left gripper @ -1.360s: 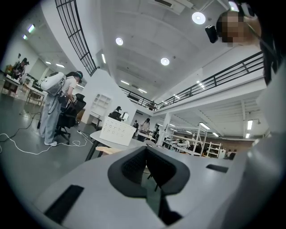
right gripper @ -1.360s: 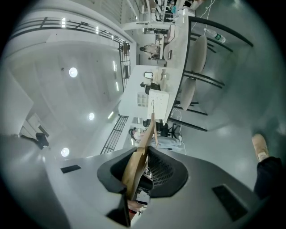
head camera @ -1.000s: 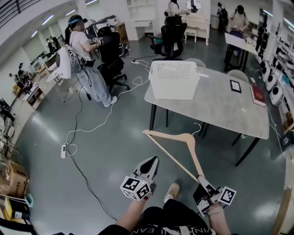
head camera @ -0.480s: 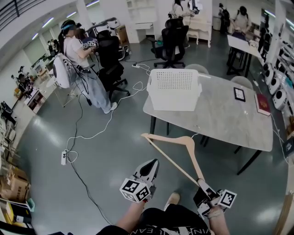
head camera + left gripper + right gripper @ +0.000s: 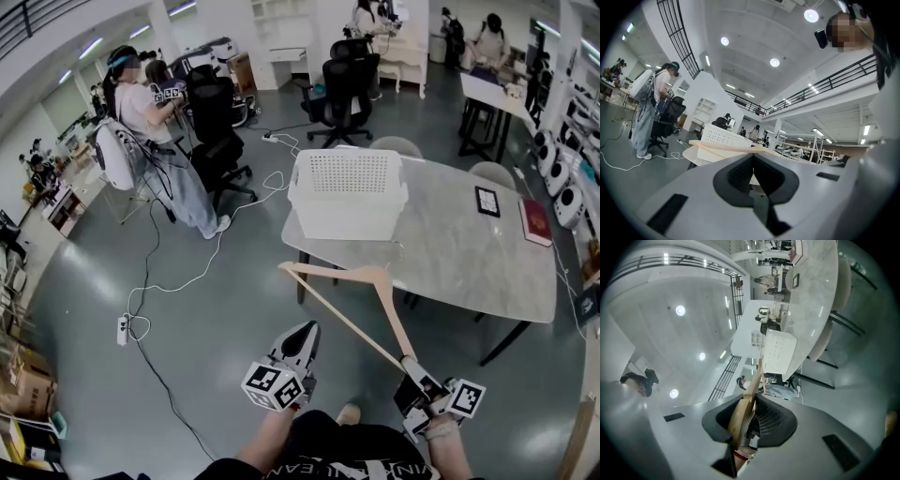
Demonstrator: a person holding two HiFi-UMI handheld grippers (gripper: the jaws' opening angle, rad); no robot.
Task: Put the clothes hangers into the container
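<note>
Hanger-carrying is the step in hand, judged from the head view: the right gripper [image 5: 413,377], at 5 o'clock in the frame, is clamped on one end of the wooden clothes hanger [image 5: 342,317], which reaches up toward 11 o'clock in the air, well short of the white perforated container [image 5: 349,195] standing on the near edge of the marble table [image 5: 459,253] at 12 o'clock. The left gripper [image 5: 306,334] hangs at 6 o'clock, apart from the hanger. In the left gripper view that gripper [image 5: 753,169] has its jaws pressed together on nothing, and past them the hanger [image 5: 726,146] crosses in front of the container [image 5: 723,137] at 11 o'clock. In the right gripper view the gripper [image 5: 744,423] pinches the hanger [image 5: 746,405] edge-on between its pads, and the container [image 5: 780,352] sits at 1 o'clock on the table [image 5: 813,296]. The likely trouble: held by one tip only (a long lever), the hanger may swivel in the pads or slip, and its far point could catch the container's rim and shove it along the table. Counted: one hanger, one container, one table, two grippers.
</note>
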